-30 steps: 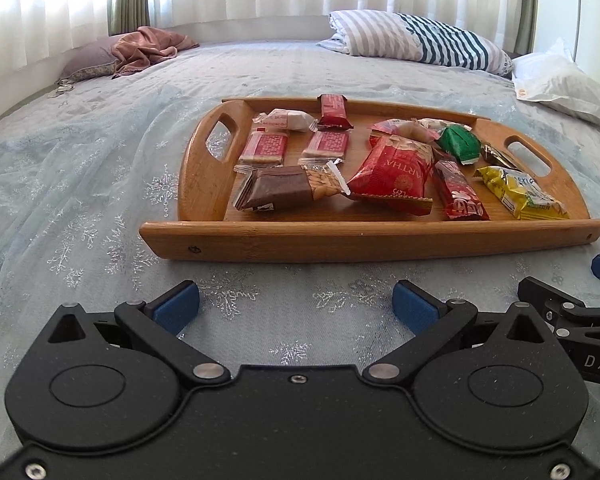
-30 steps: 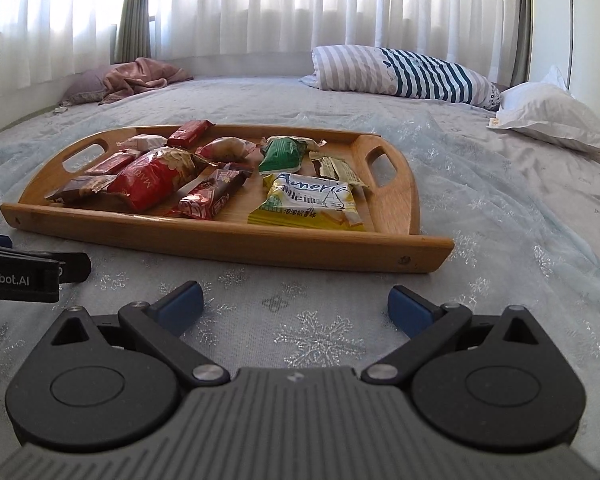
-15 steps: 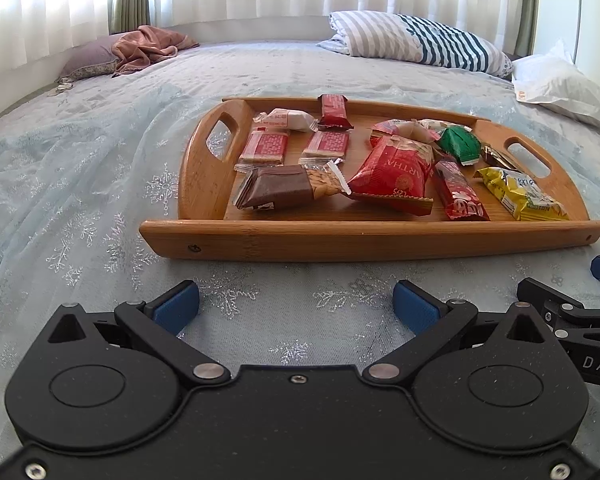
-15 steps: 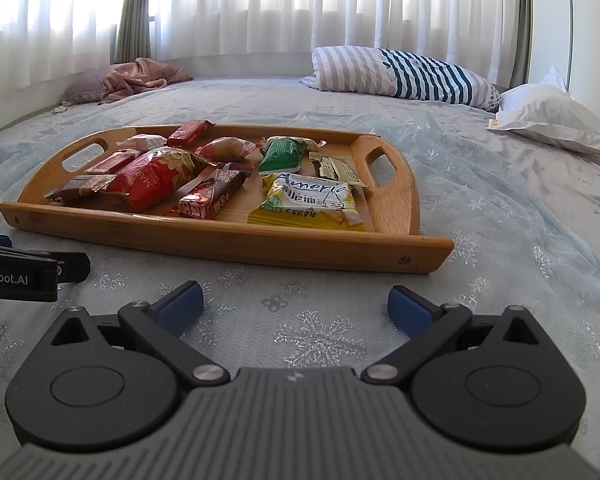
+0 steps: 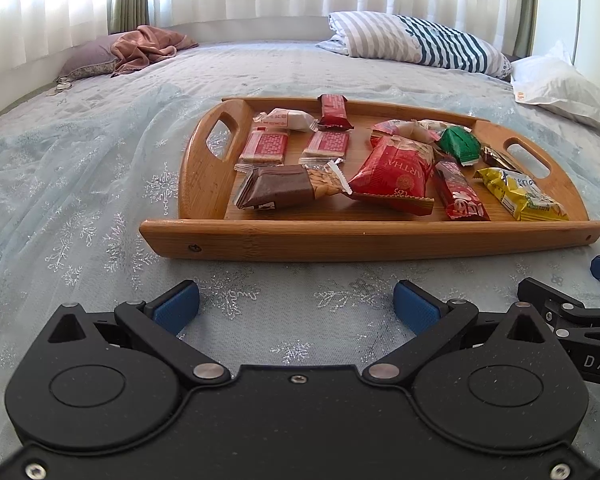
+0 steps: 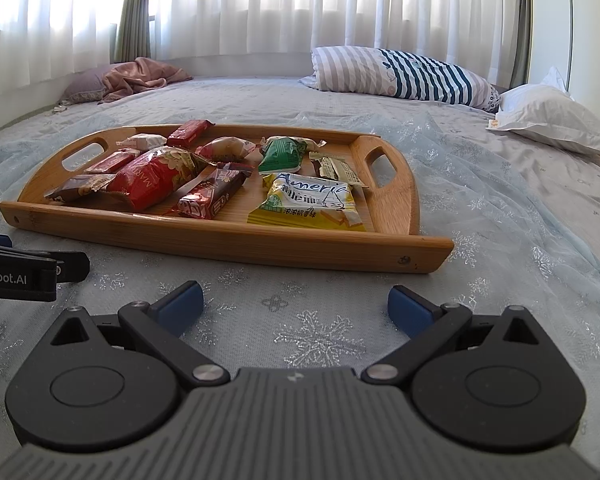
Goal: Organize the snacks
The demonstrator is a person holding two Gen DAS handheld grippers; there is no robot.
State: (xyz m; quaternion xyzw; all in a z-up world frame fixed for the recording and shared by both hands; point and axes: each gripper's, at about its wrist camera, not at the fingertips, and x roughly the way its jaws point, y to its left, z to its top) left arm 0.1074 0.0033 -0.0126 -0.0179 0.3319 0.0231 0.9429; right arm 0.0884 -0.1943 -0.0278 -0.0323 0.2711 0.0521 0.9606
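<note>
A wooden tray [image 5: 260, 240] with two handles lies on the bed, also in the right wrist view [image 6: 260, 240]. It holds several snack packs: a brown bar [image 5: 278, 191], a big red bag [image 5: 396, 172], a red bar [image 5: 460, 196], a yellow pack [image 5: 520, 196], a green pack [image 5: 458, 146] and small red packs [image 5: 264, 148]. The yellow pack [image 6: 310, 202] and green pack [image 6: 280, 156] also show in the right wrist view. My left gripper [image 5: 296, 304] is open and empty on the bed before the tray. My right gripper [image 6: 294, 302] is open and empty, to the right of the left one.
A pale blue snowflake bedspread [image 5: 80, 184] covers the bed. A striped pillow [image 6: 404, 74] and a white pillow [image 6: 552, 120] lie at the back right. A pink blanket on a purple pillow [image 5: 140, 48] lies at the back left. Curtains hang behind.
</note>
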